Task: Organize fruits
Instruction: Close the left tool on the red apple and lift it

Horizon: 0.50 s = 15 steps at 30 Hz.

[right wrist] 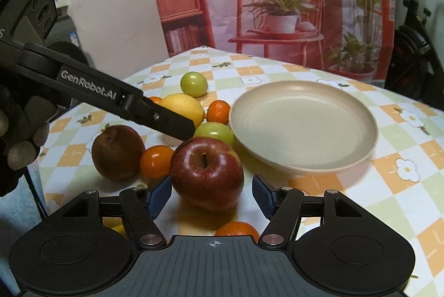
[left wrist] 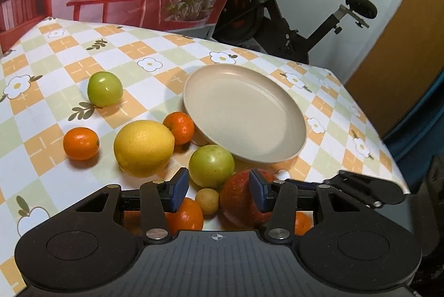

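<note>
One beige plate [right wrist: 302, 127], one red apple [right wrist: 206, 172], one yellow lemon [left wrist: 144, 147], two green fruits [left wrist: 105, 88] [left wrist: 211, 166], one brown pear [right wrist: 118, 152], several small oranges [left wrist: 81, 143].

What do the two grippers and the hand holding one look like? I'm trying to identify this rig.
Both are matte black linkage tools with silver pivot pins and blue ribbed pads: the right gripper and left gripper. The left's side arm reads "GenRobot.AI" in white, with a lens cluster behind. The hand wears a dark glove with grey fingertips.
</note>
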Tool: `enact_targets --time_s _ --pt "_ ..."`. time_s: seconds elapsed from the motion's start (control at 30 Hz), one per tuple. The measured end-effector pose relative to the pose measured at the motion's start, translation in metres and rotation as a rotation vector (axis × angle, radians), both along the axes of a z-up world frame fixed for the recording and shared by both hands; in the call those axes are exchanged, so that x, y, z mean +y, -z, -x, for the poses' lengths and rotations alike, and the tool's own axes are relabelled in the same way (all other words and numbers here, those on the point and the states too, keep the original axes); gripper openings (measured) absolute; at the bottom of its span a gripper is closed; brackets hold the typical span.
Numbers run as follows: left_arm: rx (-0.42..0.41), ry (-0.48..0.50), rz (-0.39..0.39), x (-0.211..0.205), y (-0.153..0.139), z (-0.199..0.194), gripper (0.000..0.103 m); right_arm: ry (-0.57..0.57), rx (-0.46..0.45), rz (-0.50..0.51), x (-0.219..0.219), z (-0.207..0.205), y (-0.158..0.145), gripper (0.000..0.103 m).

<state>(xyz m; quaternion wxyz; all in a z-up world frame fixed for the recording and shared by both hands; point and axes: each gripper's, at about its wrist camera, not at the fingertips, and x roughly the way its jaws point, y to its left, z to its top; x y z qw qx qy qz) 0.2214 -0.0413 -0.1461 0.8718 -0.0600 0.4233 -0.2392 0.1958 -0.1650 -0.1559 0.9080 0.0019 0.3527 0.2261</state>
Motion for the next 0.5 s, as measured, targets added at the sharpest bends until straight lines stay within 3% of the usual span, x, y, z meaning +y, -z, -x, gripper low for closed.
enact_targets --time_s 0.2,0.33,0.5 --pt "0.009 0.056 0.019 -0.005 -0.004 -0.001 0.049 -0.024 0.018 -0.007 0.002 -0.003 0.004 0.058" --pt "0.040 0.087 0.015 -0.010 0.003 -0.003 0.043 -0.022 0.021 -0.004 0.003 -0.003 0.006 0.058" --pt "0.082 0.108 0.041 -0.014 0.013 -0.007 0.042 -0.021 0.022 -0.007 0.003 -0.004 0.009 0.057"
